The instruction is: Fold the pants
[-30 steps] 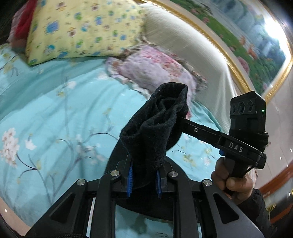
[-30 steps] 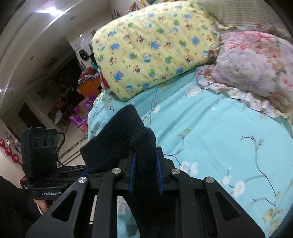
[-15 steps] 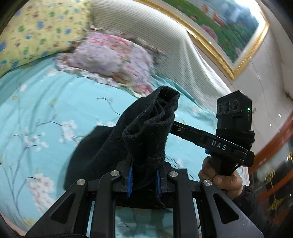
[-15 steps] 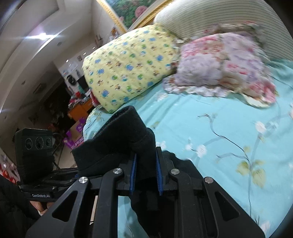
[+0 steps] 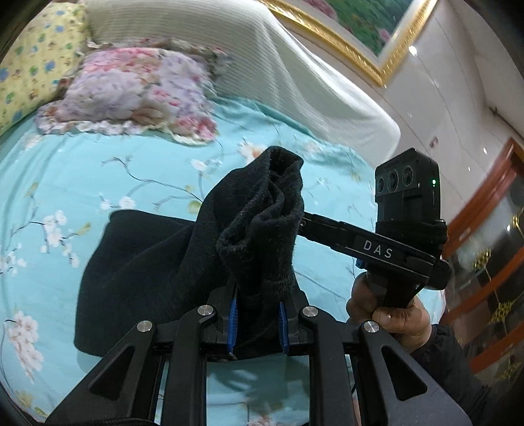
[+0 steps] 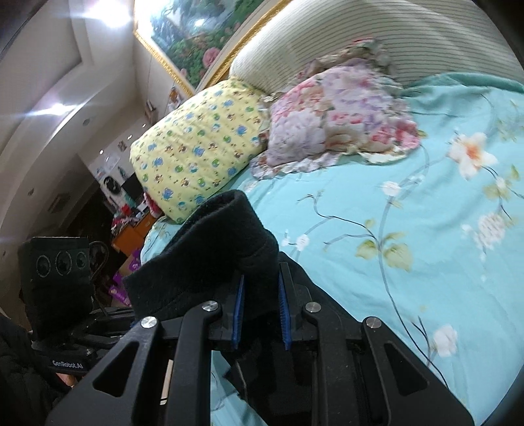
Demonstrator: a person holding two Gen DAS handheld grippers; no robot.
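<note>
Black pants (image 5: 137,272) hang from both grippers, with the lower part spread on the turquoise floral bed sheet (image 5: 98,170). My left gripper (image 5: 256,319) is shut on a bunched edge of the pants. My right gripper (image 6: 260,313) is shut on another bunched edge of the pants (image 6: 209,249). The right gripper's body and the hand holding it show at the right of the left wrist view (image 5: 393,249). The left gripper's body shows at the far left of the right wrist view (image 6: 59,281). Both grippers hold the cloth above the bed, close together.
A pink floral pillow (image 5: 131,91) and a yellow patterned pillow (image 6: 199,147) lie at the head of the bed. A striped cream headboard (image 5: 268,65) rises behind them, under a gold-framed painting (image 5: 360,29). A wooden cabinet (image 5: 484,268) stands beside the bed.
Both grippers have swung and lowered with the pants. More of the black cloth now lies spread on the sheet. The view has turned toward the headboard and floral pillow.
</note>
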